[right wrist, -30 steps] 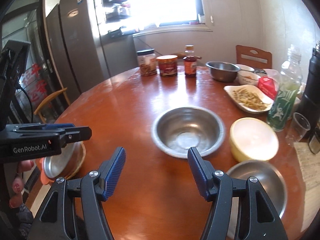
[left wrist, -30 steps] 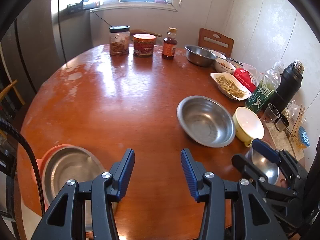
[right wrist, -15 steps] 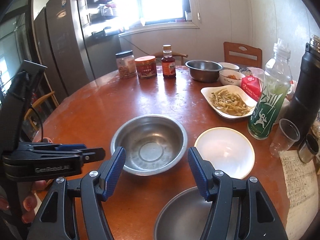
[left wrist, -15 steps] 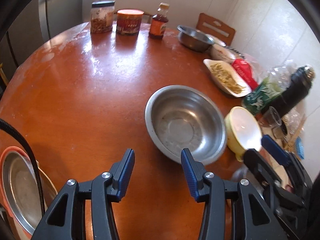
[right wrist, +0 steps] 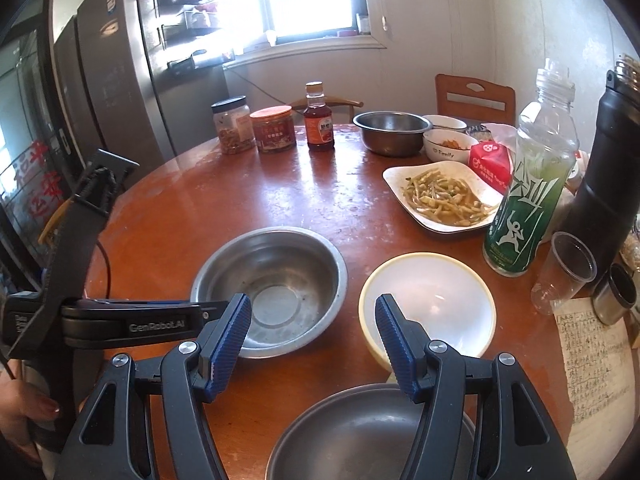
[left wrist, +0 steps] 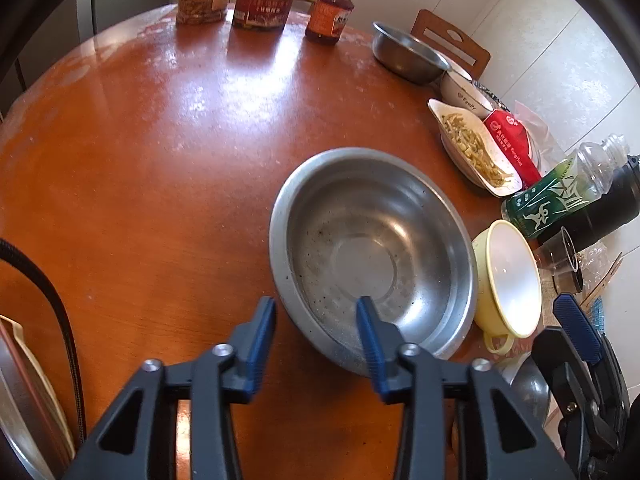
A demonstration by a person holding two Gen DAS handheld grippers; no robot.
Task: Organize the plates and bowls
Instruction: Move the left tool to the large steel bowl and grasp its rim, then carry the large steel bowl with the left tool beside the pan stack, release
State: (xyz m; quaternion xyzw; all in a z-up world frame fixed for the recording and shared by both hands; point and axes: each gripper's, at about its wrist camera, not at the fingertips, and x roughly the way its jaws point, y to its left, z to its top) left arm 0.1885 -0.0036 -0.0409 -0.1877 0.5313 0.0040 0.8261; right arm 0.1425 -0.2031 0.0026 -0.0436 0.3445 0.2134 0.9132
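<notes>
left gripper [left wrist: 316, 316] has just been closing to a narrow gap astride the near rim of the steel bowl [left wrist: 372, 248], at 6 o'clock; pads not pressing yet. it should bite the rim squarely before lifting. right gripper [right wrist: 314, 322] hangs wide, empty. only the right view shows the fridge [right wrist: 108, 72].

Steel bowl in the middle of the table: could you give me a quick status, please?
Left gripper astride steel bowl near rim, jaws just closing, not yet clamped. Right gripper open, empty. Yellow bowl close beside it.
</notes>
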